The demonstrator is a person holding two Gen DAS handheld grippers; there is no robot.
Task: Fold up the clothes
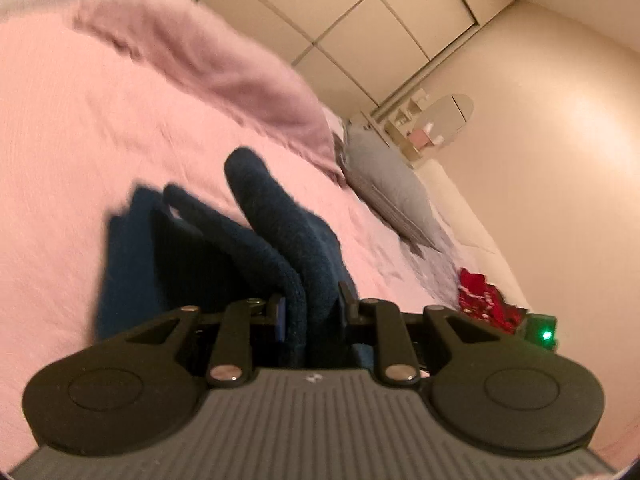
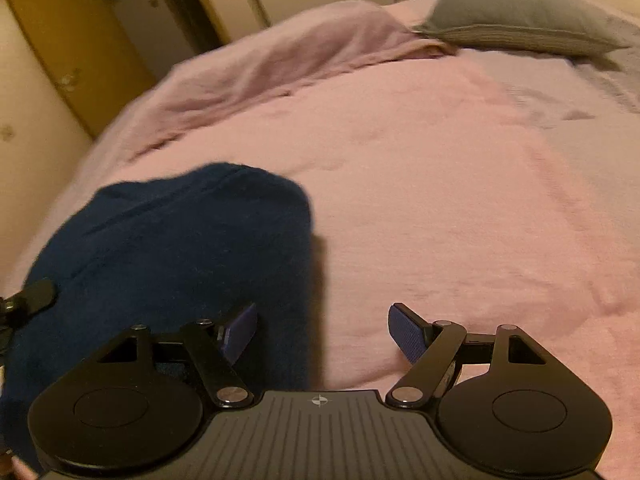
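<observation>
A dark blue knitted garment [image 1: 256,240] lies bunched on the pink bedspread [image 1: 80,168]. My left gripper [image 1: 314,310] is shut on a thick fold of it, and the cloth fills the gap between the fingers. In the right wrist view the same blue garment [image 2: 168,248] is heaped at the left. My right gripper [image 2: 322,332] stands open just to its right, over bare bedspread [image 2: 440,200]; its left pad [image 2: 240,330] is at the garment's edge, with nothing held. Part of the left gripper [image 2: 24,304] shows at the far left edge.
A rumpled mauve blanket [image 2: 280,60] runs along the far side of the bed. A grey pillow [image 2: 516,16] lies at the head. A red cloth [image 1: 484,300] sits near the bed's edge, by a green light [image 1: 546,335]. Wardrobe doors [image 1: 360,20] and a yellow door [image 2: 72,40] stand beyond.
</observation>
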